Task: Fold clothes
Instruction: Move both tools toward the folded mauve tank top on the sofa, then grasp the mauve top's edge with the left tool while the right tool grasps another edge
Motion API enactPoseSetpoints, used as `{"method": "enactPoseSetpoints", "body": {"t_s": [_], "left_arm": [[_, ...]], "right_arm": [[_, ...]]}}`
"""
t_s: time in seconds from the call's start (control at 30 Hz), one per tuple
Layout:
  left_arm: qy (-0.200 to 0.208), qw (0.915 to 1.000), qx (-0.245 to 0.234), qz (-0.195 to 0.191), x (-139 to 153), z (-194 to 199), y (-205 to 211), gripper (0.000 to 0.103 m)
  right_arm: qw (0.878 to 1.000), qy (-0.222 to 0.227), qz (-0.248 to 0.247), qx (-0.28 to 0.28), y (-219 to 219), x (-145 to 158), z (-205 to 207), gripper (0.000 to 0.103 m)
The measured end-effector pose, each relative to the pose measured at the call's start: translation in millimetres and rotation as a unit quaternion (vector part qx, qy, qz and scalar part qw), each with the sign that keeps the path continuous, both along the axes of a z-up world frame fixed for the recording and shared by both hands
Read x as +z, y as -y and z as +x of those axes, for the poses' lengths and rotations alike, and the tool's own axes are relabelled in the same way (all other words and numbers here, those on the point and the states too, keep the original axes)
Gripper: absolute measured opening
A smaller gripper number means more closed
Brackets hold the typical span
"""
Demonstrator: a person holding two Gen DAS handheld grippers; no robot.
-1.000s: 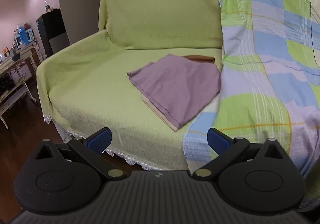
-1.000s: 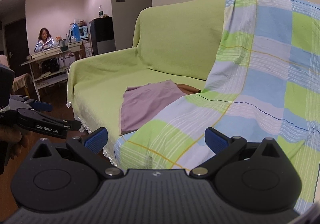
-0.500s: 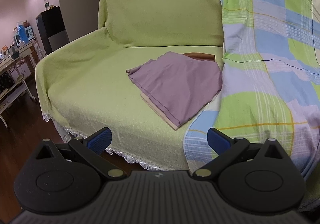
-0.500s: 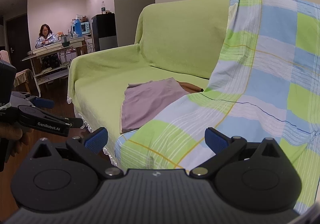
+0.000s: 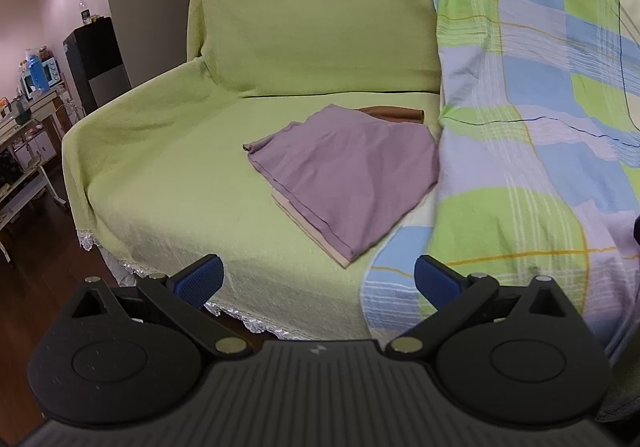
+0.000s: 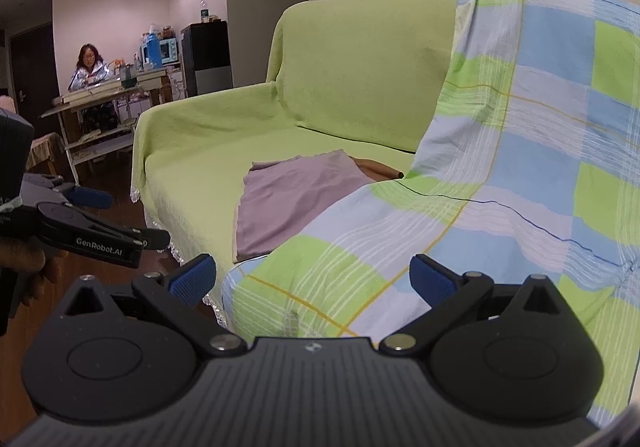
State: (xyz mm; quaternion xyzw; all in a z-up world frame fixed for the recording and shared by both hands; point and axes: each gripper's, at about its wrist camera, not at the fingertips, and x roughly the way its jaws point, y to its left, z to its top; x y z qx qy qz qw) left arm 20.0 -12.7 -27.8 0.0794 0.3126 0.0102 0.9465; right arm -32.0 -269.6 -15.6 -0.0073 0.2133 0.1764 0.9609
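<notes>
A folded purple garment (image 5: 344,175) lies on the green sofa seat (image 5: 192,183), on top of a beige garment (image 5: 308,231), with a brown one (image 5: 392,113) behind. It also shows in the right wrist view (image 6: 288,199). A checked blue, green and lilac sheet (image 5: 532,151) hangs over the sofa's right part and shows in the right wrist view (image 6: 500,175) too. My left gripper (image 5: 318,279) is open and empty before the sofa's front edge. My right gripper (image 6: 312,279) is open and empty, close to the sheet's lower edge.
The left gripper (image 6: 88,223) shows from the side in the right wrist view, low at the left. A person (image 6: 90,65) sits at a cluttered table (image 6: 104,95) far left. A black fridge (image 5: 96,63) stands by the wall. Dark wood floor (image 5: 36,287) lies before the sofa.
Both grippers have moved a little closer to the sofa and slightly up. The clothes and the sheet have not moved. Both stay open.
</notes>
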Motion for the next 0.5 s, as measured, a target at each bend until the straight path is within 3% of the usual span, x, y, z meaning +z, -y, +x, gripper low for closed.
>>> {"method": "enactPoseSetpoints", "body": {"t_s": [0.13, 0.37, 0.43, 0.5], "left_arm": [[0.005, 1.0, 0.0, 0.006, -5, 8, -9, 0.102], [0.009, 0.9999, 0.009, -0.001, -20, 21, -30, 0.102], [0.001, 0.9999, 0.012, -0.006, -29, 26, -35, 0.102], [-0.008, 0.9998, 0.015, -0.01, -40, 30, -40, 0.102]], "right_arm": [[0.999, 0.008, -0.018, 0.046, -6, 6, 20, 0.102], [0.98, 0.037, -0.133, 0.141, -62, 13, 89, 0.098], [0.971, 0.028, -0.174, 0.163, -84, 5, 116, 0.082], [0.959, 0.014, -0.215, 0.185, -107, -7, 143, 0.072]]}}
